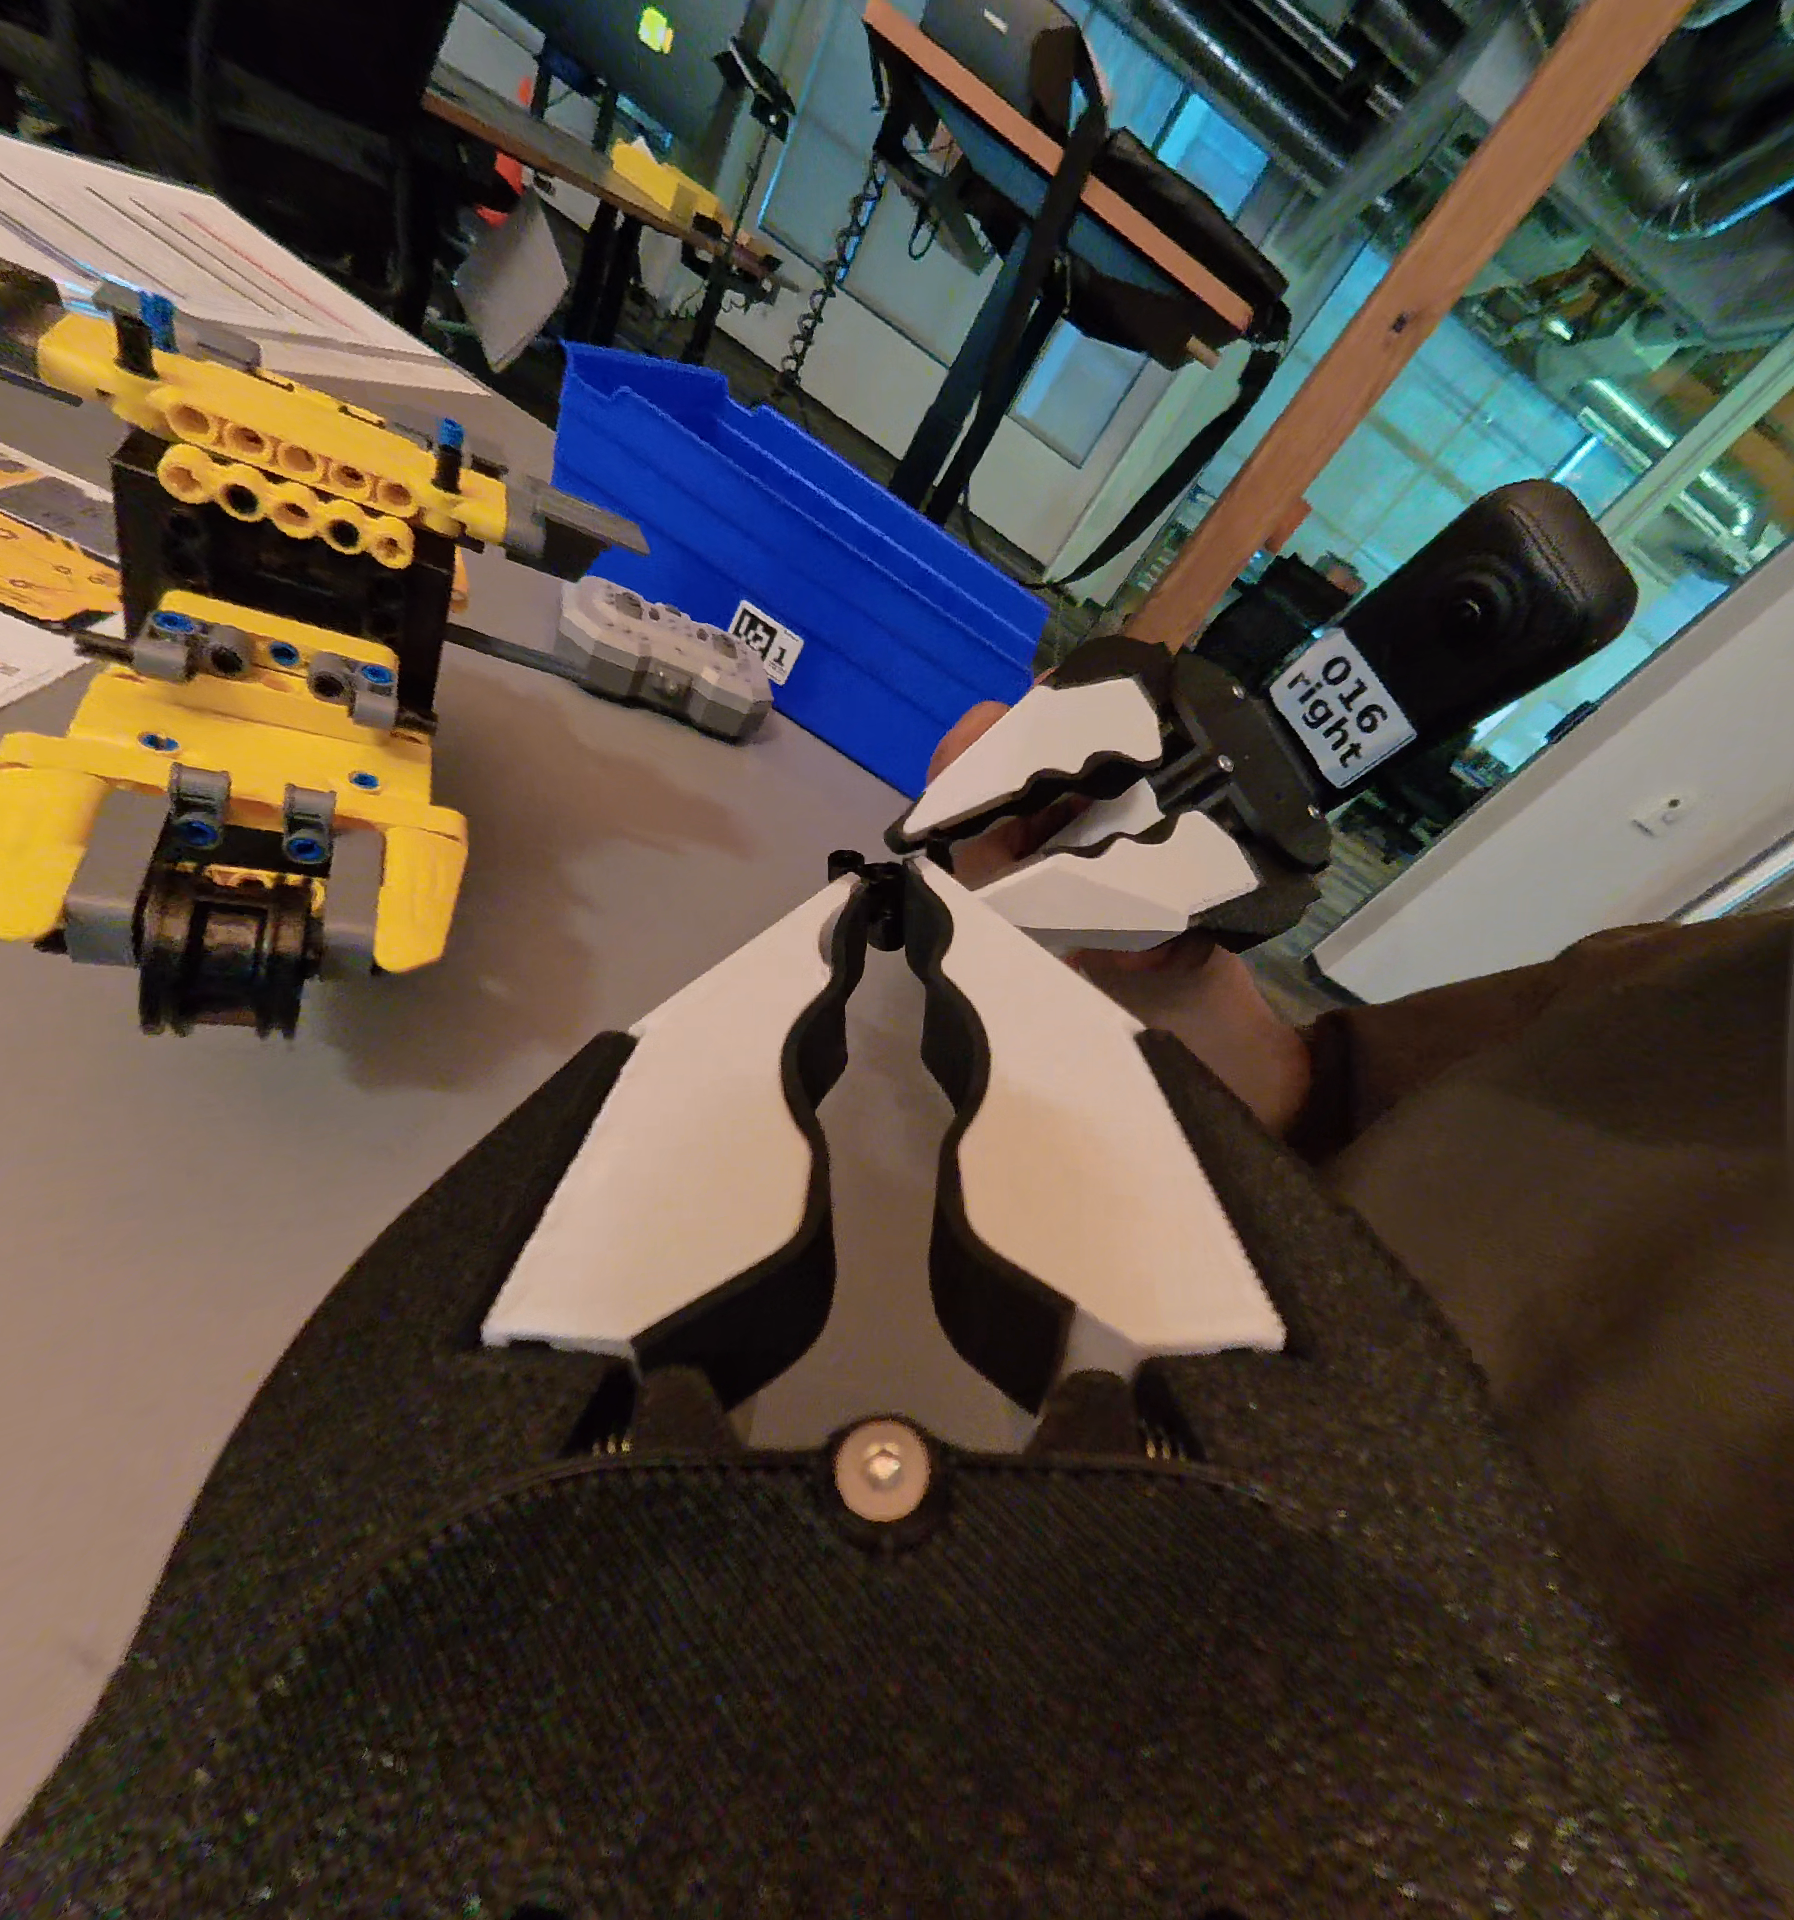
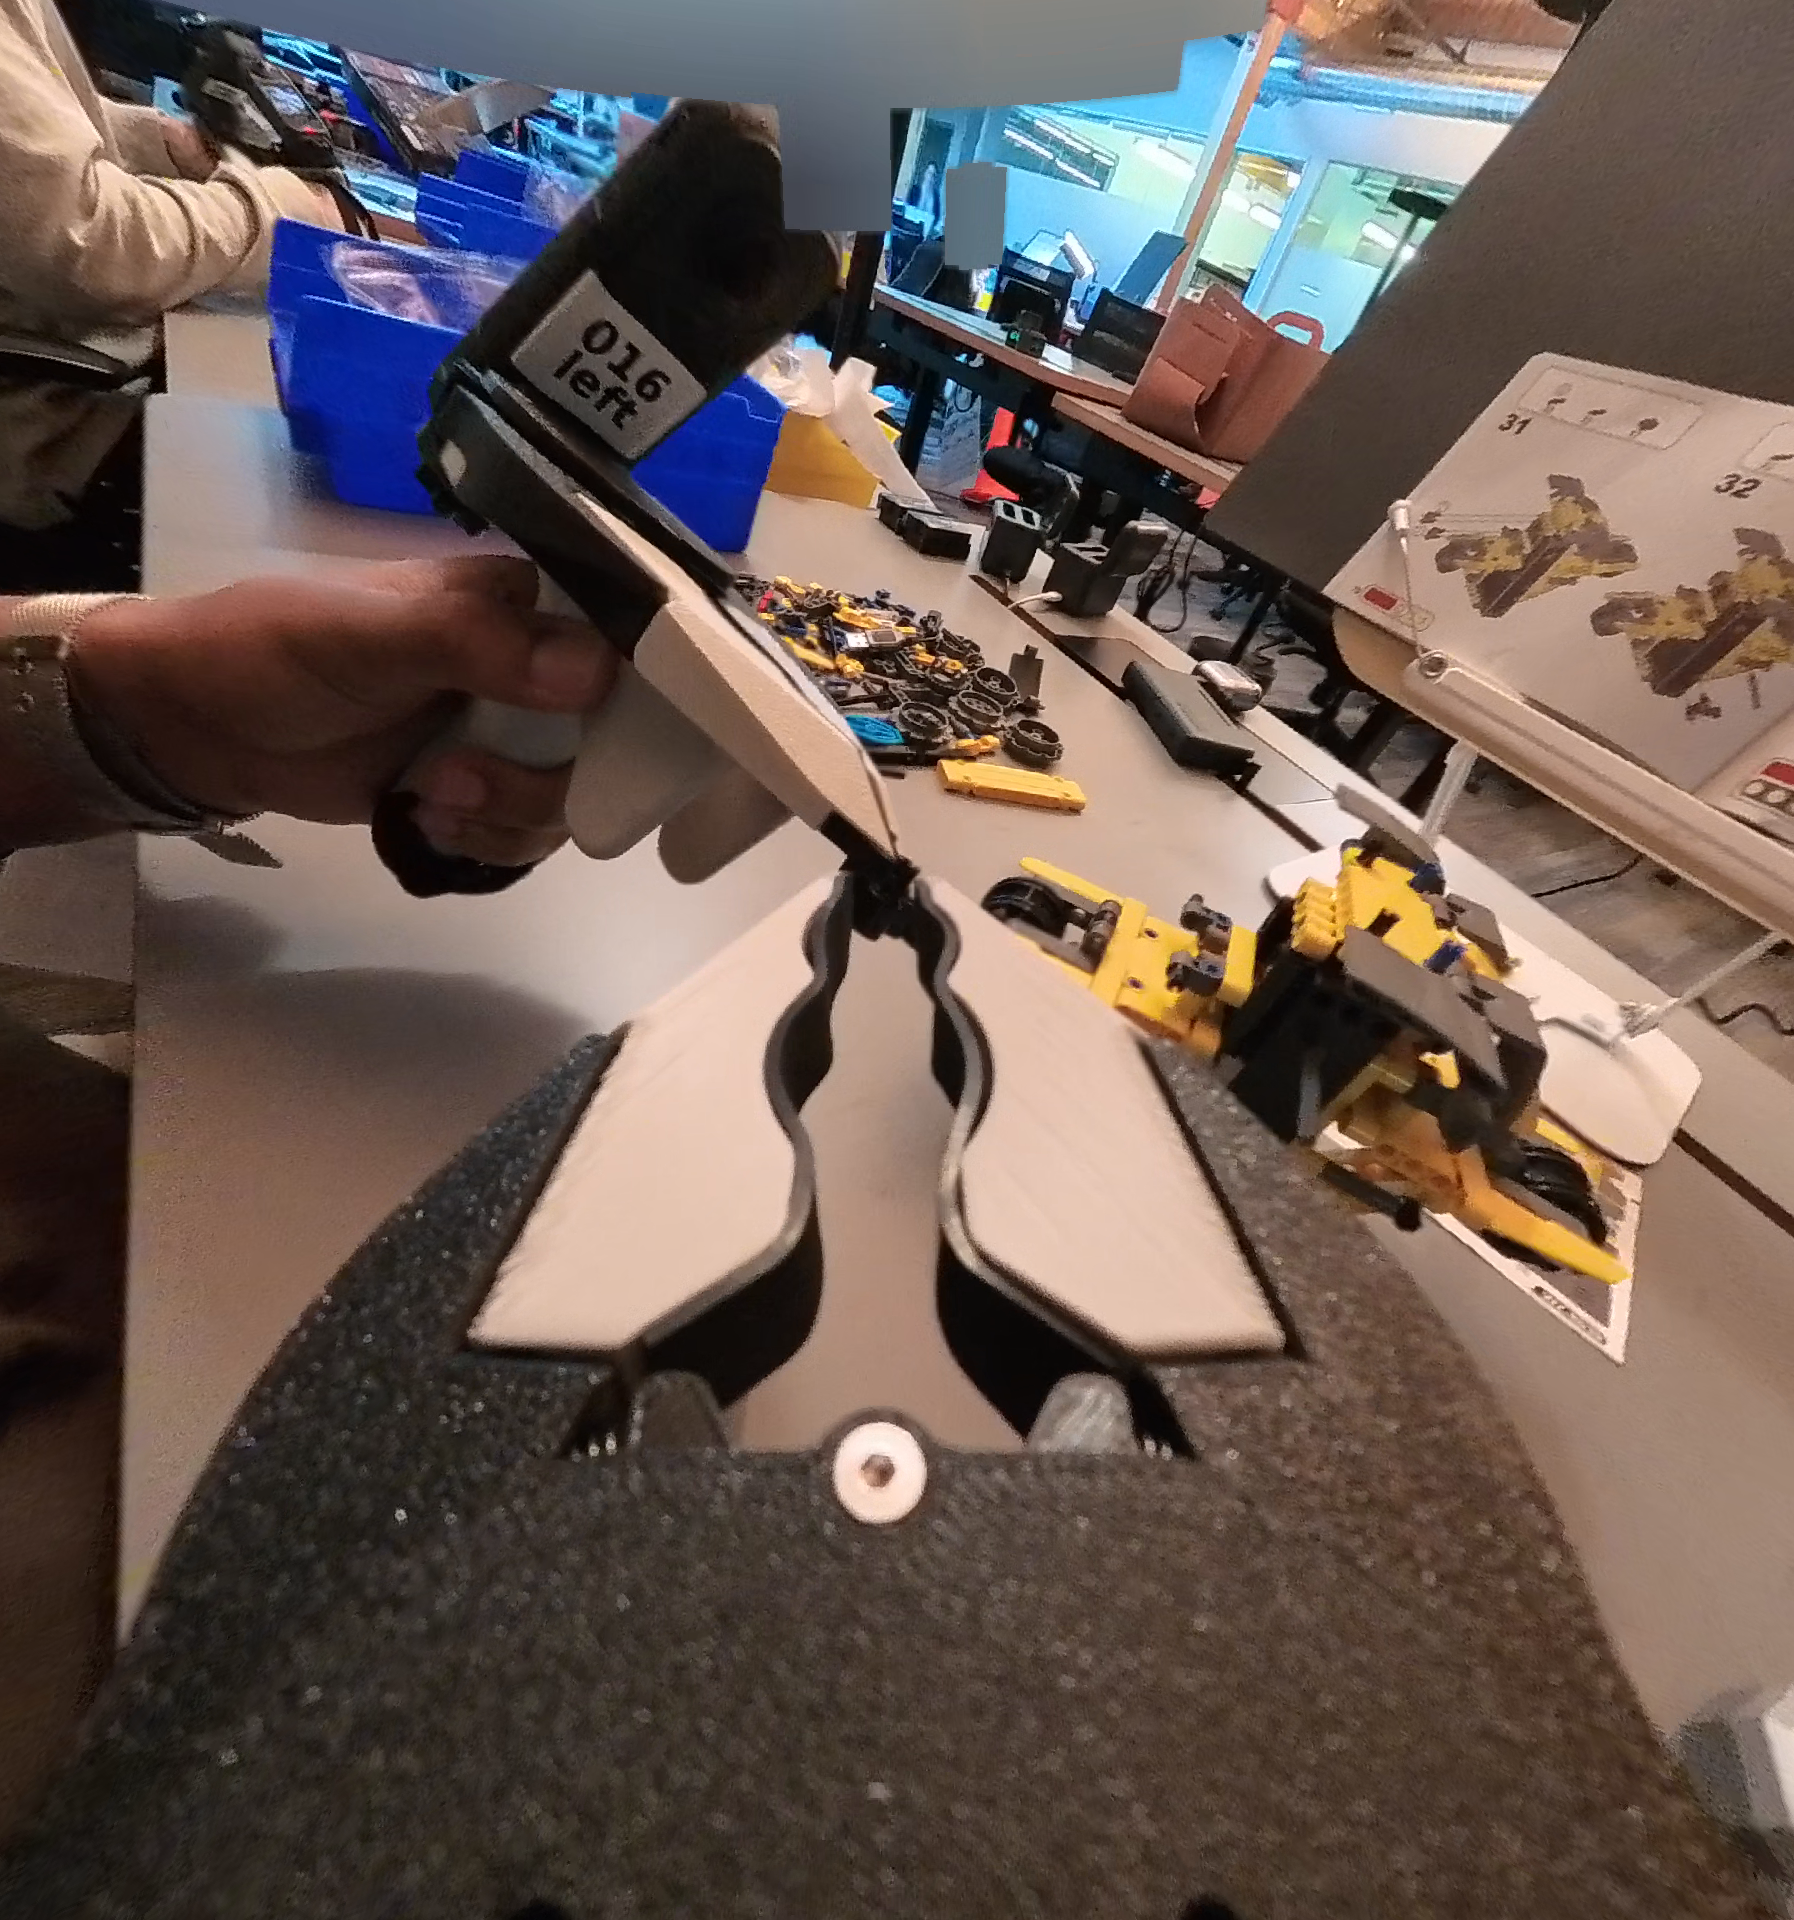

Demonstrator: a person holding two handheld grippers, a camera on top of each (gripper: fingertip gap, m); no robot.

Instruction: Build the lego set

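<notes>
My left gripper [image 1: 877, 896] is shut on a small black construction-toy piece [image 1: 865, 871] at its fingertips, held above the grey table [image 1: 249, 1195]. My right gripper [image 1: 903, 831] meets it tip to tip from the upper right. In the right wrist view my right gripper [image 2: 877, 902] is shut on the small black piece [image 2: 877, 904], and the left gripper [image 2: 895, 854], held by a hand [image 2: 332, 686], pinches it from above left. I cannot tell whether it is one piece or two joined. A yellow and black toy model [image 1: 228, 675] stands to the left, and it also shows in the right wrist view [image 2: 1340, 997].
A blue bin [image 1: 799, 582] and a grey block [image 1: 664, 665] sit behind the model. A pile of loose parts [image 2: 903, 675], a yellow beam [image 2: 1012, 784], more blue bins [image 2: 373, 364] and an open instruction booklet on a stand [image 2: 1599, 582] are on the table [image 2: 457, 987]. Another person [image 2: 41, 208] sits far left. The tips of both grippers are at nearly the same place.
</notes>
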